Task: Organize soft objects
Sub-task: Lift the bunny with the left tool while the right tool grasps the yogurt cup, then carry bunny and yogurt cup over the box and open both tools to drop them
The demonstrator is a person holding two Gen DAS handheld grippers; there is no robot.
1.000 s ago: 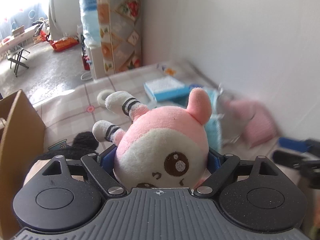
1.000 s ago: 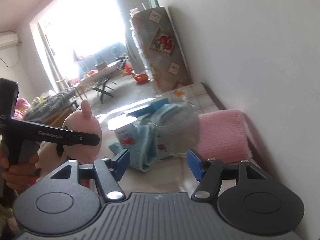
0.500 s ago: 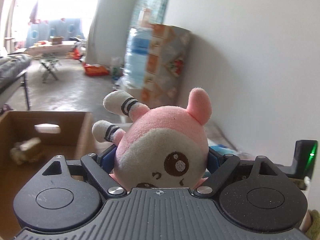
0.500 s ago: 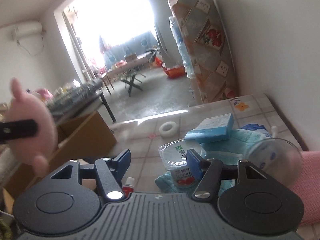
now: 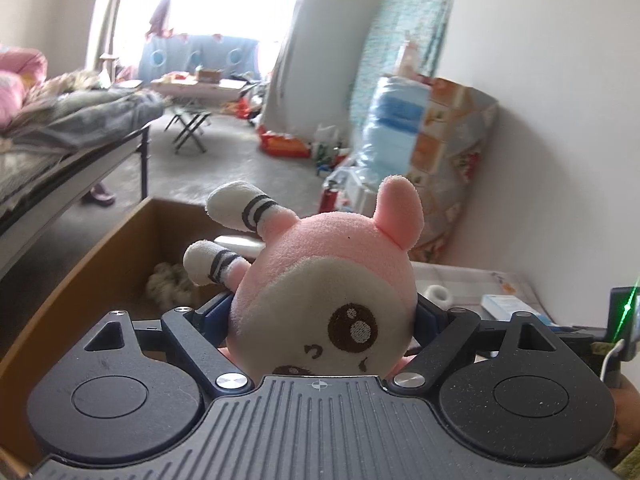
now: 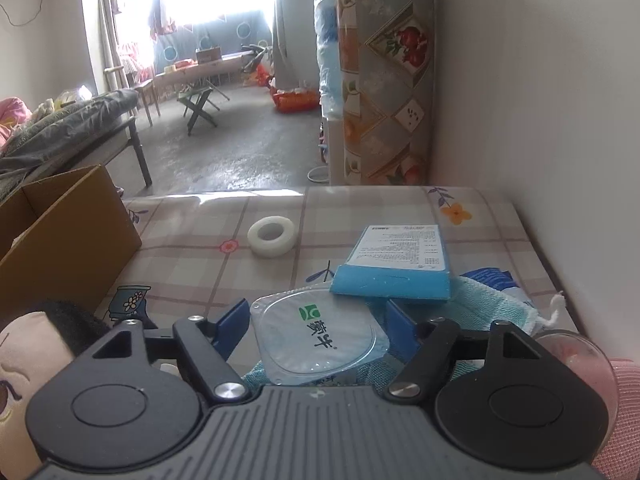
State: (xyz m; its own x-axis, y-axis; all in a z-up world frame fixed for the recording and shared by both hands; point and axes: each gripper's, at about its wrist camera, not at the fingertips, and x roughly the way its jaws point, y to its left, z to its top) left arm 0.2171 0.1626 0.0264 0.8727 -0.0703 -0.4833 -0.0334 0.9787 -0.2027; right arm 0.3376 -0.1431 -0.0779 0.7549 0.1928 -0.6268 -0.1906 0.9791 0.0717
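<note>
Left gripper (image 5: 323, 312): clamped on pink plush toy (image 5: 324, 292), held over cardboard box (image 5: 92, 264); toy's lower body hidden
Right gripper (image 6: 316, 328): jaws just widened, apart around yogurt cup (image 6: 320, 340); contact unclear
Cup lid: green logo, Chinese characters
Blue box (image 6: 396, 264): print illegible
Doll (image 6: 24, 356): cut off, table's near left edge

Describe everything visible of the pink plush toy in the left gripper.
The pink plush toy is soft, fuzzy fabric: a pink head with a cream face, an embroidered brown eye, one rounded pink ear, and two white limbs with black stripes. It lies tilted, face toward the camera, clamped between the left gripper's jaws, above the open cardboard box.
</note>
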